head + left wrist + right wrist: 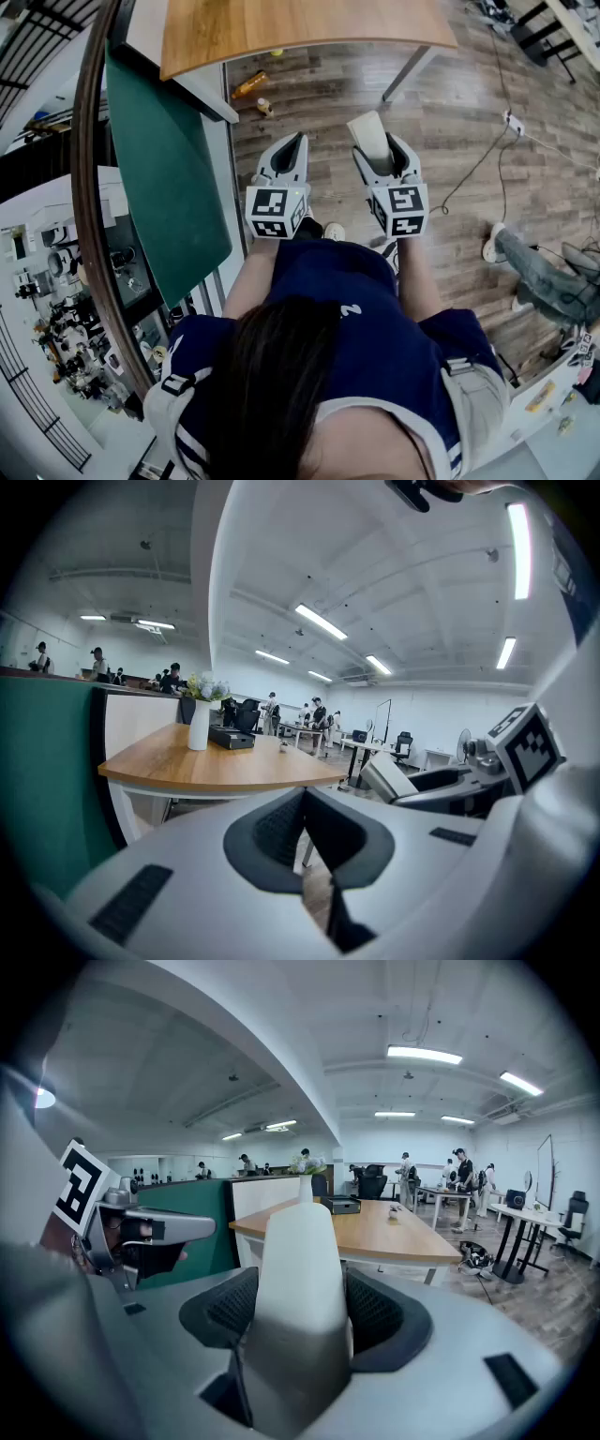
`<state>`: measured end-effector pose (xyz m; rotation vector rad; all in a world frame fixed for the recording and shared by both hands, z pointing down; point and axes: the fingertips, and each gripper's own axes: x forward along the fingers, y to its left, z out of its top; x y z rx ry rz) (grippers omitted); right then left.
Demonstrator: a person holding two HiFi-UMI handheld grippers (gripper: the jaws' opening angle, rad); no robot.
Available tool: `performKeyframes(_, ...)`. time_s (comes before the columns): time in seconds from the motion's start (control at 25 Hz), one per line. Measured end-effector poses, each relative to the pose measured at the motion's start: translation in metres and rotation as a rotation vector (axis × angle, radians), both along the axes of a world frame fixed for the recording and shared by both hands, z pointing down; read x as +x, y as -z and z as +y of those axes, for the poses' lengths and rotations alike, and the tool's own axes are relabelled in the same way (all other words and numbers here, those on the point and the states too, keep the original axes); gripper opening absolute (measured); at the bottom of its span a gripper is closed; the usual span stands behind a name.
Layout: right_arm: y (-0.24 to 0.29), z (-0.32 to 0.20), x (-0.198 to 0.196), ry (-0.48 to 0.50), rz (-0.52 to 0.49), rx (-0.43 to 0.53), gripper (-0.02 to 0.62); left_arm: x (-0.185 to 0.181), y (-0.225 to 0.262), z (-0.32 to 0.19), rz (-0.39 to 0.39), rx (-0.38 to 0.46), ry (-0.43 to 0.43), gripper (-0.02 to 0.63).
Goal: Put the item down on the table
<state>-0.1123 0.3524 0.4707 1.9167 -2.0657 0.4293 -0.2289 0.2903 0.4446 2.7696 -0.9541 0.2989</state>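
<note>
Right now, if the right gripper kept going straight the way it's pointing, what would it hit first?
Probably the wooden table: its near edge lies straight ahead of the right gripper, past the white item it holds. Depth is unclear, so it could dip under the top instead.

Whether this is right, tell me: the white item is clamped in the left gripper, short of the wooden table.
Not right: the right gripper view shows the white item clamped in the right gripper, short of the wooden table.
</note>
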Motion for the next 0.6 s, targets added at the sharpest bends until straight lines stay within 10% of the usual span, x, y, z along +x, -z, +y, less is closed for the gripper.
performKeyframes(0.6,-0.001,0.003,-0.012,-0.009,-0.068,0.001,0.305,-0.013,0.002,0.005,0.054,-0.005,-0.006,0.005)
